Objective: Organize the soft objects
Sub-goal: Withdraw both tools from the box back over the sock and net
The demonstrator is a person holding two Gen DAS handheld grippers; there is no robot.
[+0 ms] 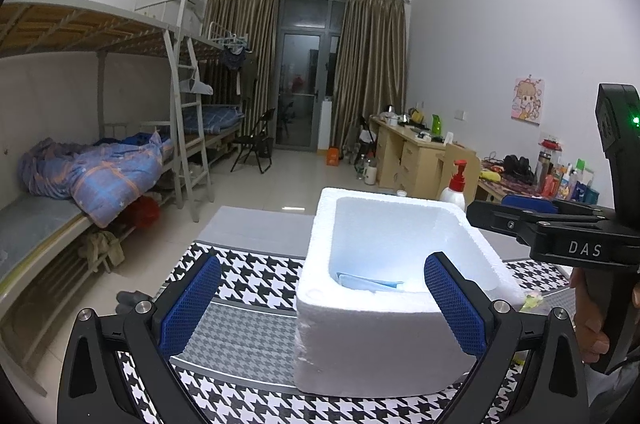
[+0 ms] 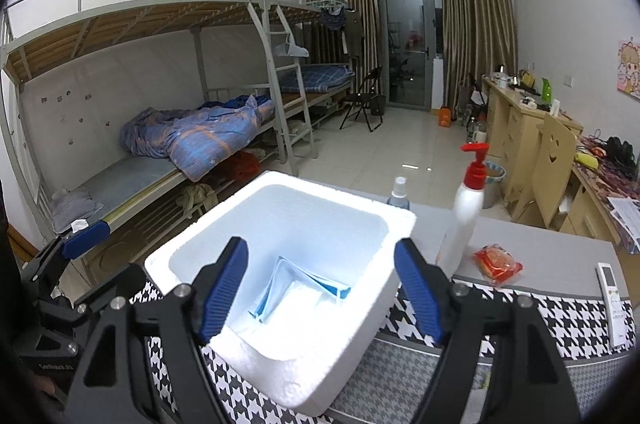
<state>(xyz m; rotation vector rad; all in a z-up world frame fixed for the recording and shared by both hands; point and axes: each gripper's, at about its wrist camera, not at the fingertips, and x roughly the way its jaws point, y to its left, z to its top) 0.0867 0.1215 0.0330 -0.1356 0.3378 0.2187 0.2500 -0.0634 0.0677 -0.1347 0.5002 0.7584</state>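
A white foam box (image 1: 380, 336) stands on the houndstooth-covered table. Light blue face masks (image 2: 296, 288) lie folded on its floor, and their edge (image 1: 368, 284) shows in the left wrist view. My right gripper (image 2: 322, 290) hovers over the box's near rim, open, with nothing between its blue pads. My left gripper (image 1: 322, 304) is open at the box's near left corner and holds nothing. The right gripper (image 1: 500, 212) reaches in from the right over the box's rim, held by a hand (image 1: 592, 324).
A white pump bottle (image 2: 466, 212) with a red top and a small spray bottle (image 2: 399, 193) stand behind the box. A red packet (image 2: 498, 262) and a white remote (image 2: 614, 300) lie to its right. Bunk beds (image 2: 180, 127) line the left wall.
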